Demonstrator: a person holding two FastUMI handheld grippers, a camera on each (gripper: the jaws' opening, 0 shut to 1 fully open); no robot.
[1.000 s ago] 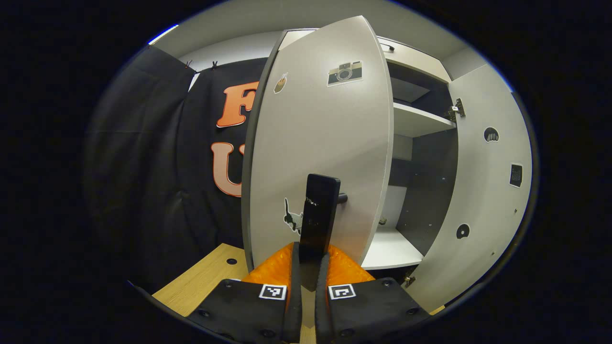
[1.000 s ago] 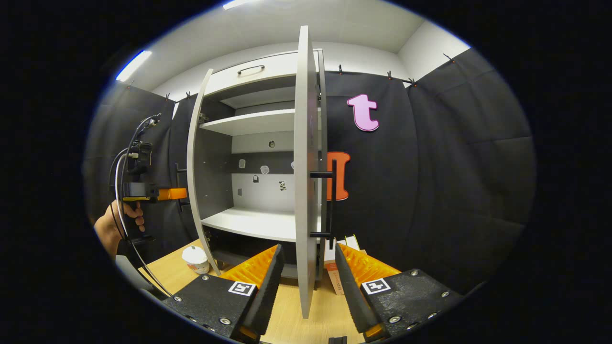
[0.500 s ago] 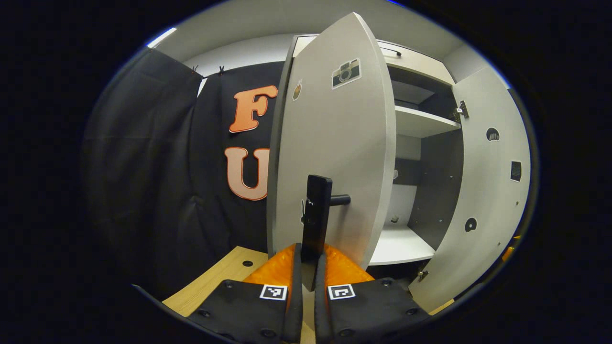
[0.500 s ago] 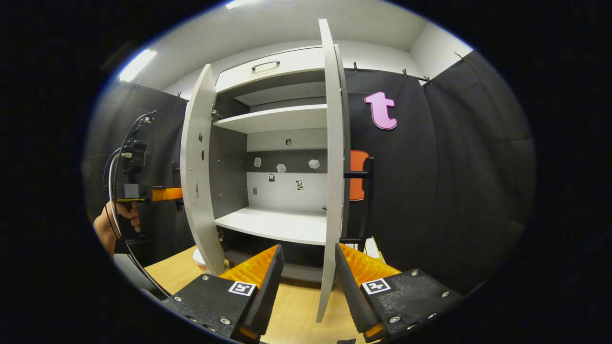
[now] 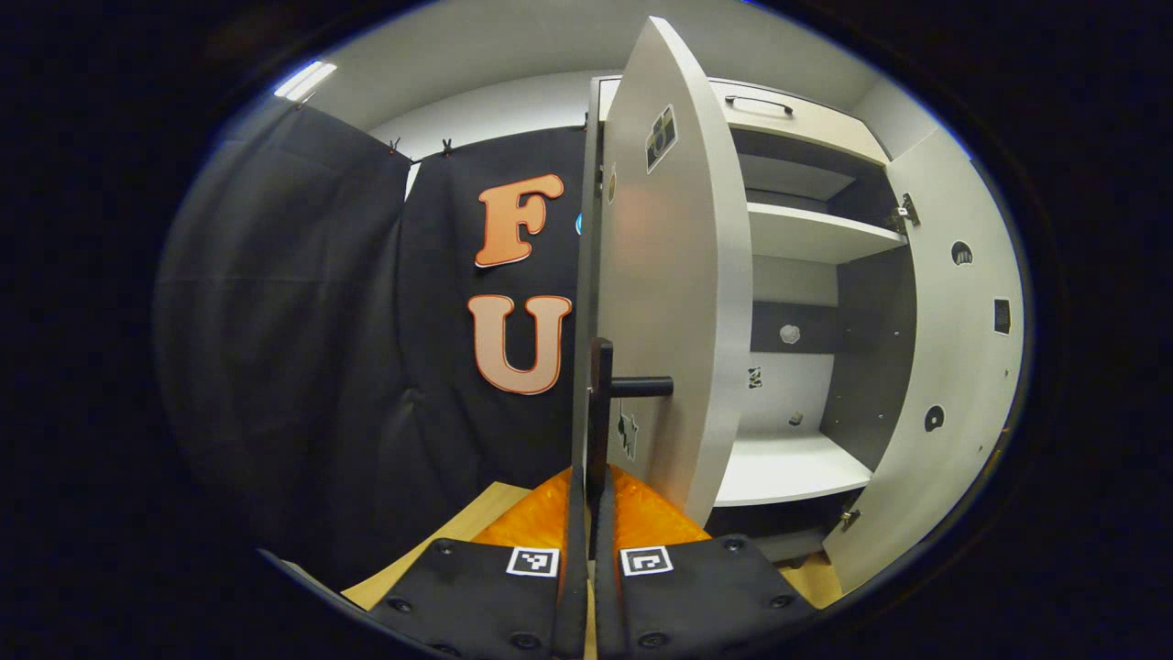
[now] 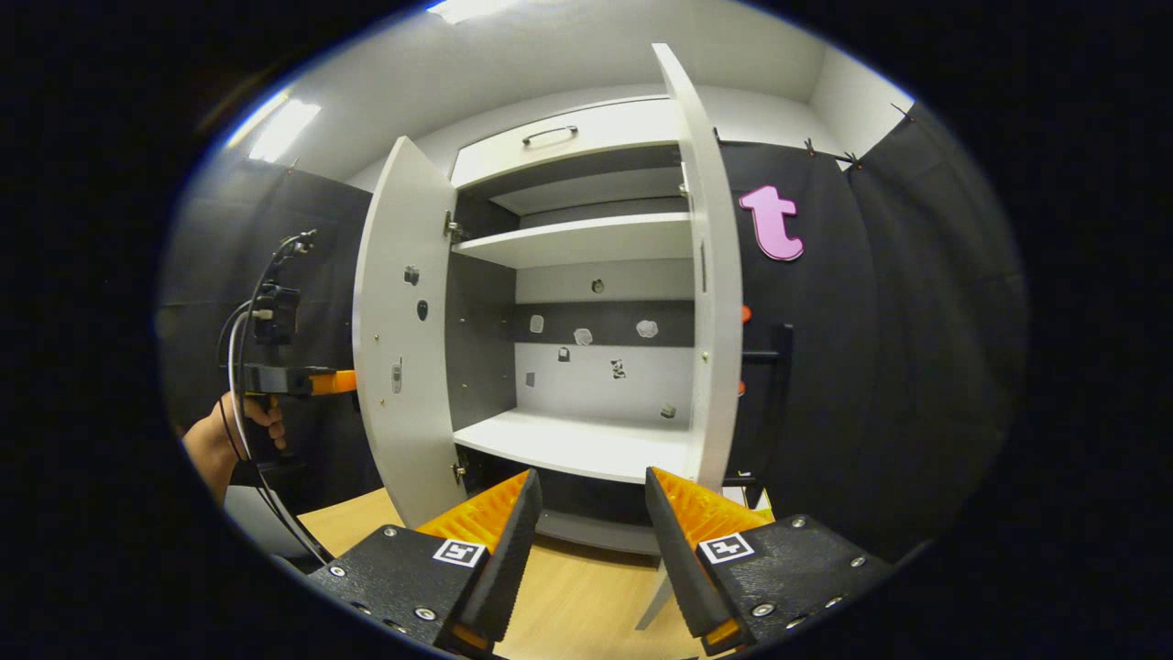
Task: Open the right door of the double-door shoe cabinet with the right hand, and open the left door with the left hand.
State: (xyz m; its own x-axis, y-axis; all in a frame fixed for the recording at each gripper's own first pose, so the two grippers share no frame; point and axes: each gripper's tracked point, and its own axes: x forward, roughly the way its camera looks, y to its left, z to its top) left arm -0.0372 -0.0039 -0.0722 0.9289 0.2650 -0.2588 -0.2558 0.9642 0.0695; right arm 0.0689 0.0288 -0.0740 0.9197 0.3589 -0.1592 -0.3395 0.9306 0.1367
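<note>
Shoe cabinet (image 5: pixel 806 247) sits on the wooden tabletop (image 5: pixel 476 522) against the black booth wall, and both doors are swung wide open. From the left gripper view, the left tool (image 5: pixel 586 541) is closed tight on the black bar handle (image 5: pixel 600 403) of the left door (image 5: pixel 674 302), both fingers pinching the bar from either side, and you're looking almost edge-on at that door, which has a camera sticker near its top. Past it you can see the white shelves inside and the right door (image 5: pixel 953 367) standing open on the far side. Over in the right gripper view, the right tool (image 6: pixel 586 541) has its fingers spread apart with nothing between them, hanging just in front of the cabinet (image 6: pixel 586 302) above the tabletop (image 6: pixel 577 605). The right door (image 6: pixel 715 302) stands open just beyond it, its black handle (image 6: pixel 779 403) on the outer face. Off to the side, a hand (image 6: pixel 243 431) holds the left tool (image 6: pixel 344 380) at the outside of the open left door (image 6: pixel 403 330).
</note>
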